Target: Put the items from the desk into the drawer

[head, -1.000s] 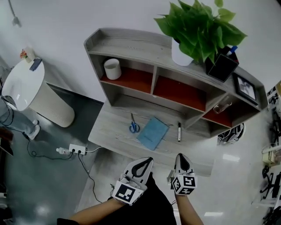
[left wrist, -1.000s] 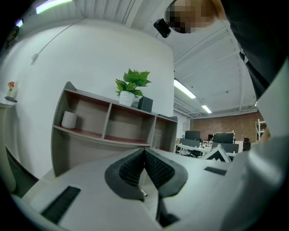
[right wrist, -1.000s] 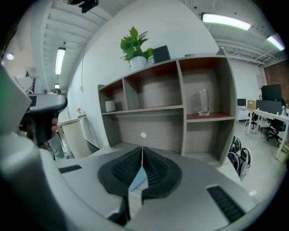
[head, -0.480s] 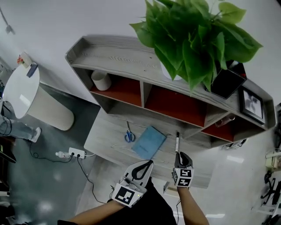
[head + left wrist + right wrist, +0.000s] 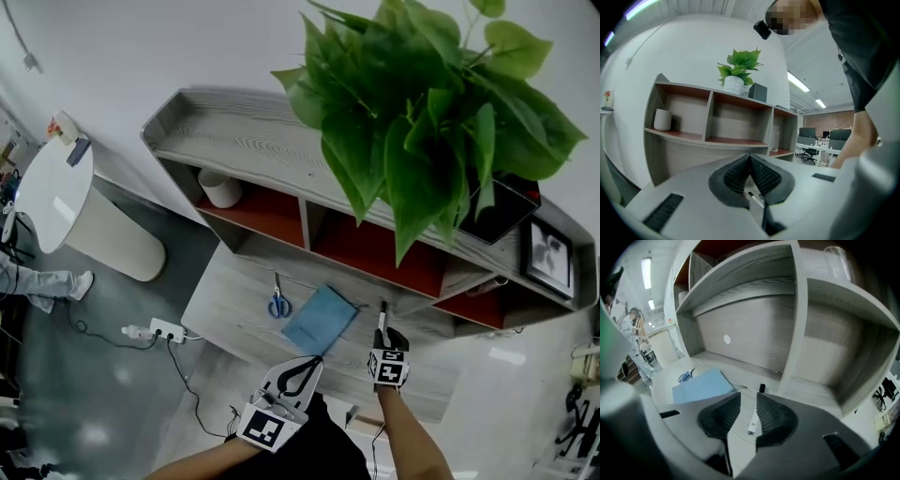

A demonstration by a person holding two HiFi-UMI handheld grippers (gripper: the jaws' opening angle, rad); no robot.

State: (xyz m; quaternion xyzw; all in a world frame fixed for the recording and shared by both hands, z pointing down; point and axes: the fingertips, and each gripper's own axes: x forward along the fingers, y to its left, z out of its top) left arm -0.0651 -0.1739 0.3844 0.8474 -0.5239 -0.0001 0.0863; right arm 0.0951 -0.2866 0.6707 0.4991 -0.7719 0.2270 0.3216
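Note:
On the grey desk [image 5: 225, 305] lie blue-handled scissors [image 5: 278, 303], a blue notebook [image 5: 320, 319] and a white marker with a black cap [image 5: 382, 315]. My right gripper [image 5: 384, 332] sits low over the desk at the marker's near end, open. In the right gripper view the marker [image 5: 753, 416] lies between the two fingers of the right gripper [image 5: 748, 404], with the notebook [image 5: 703, 386] and scissors [image 5: 687, 375] to its left. My left gripper [image 5: 312, 361] hangs off the desk's front edge, shut and empty; its tips [image 5: 750, 157] meet. No drawer is in view.
A shelf unit [image 5: 281, 159] stands on the back of the desk, with a white cup [image 5: 220, 188], a potted plant [image 5: 422, 103], a black holder [image 5: 502, 208] and a picture frame [image 5: 550, 256]. A power strip [image 5: 166, 330] and a white round-topped stand [image 5: 66, 202] are on the floor at left.
My right gripper has moved forward over the desk until its fingers straddle the marker's near end. The left gripper has stayed at the desk's front edge. The head has leaned closer.

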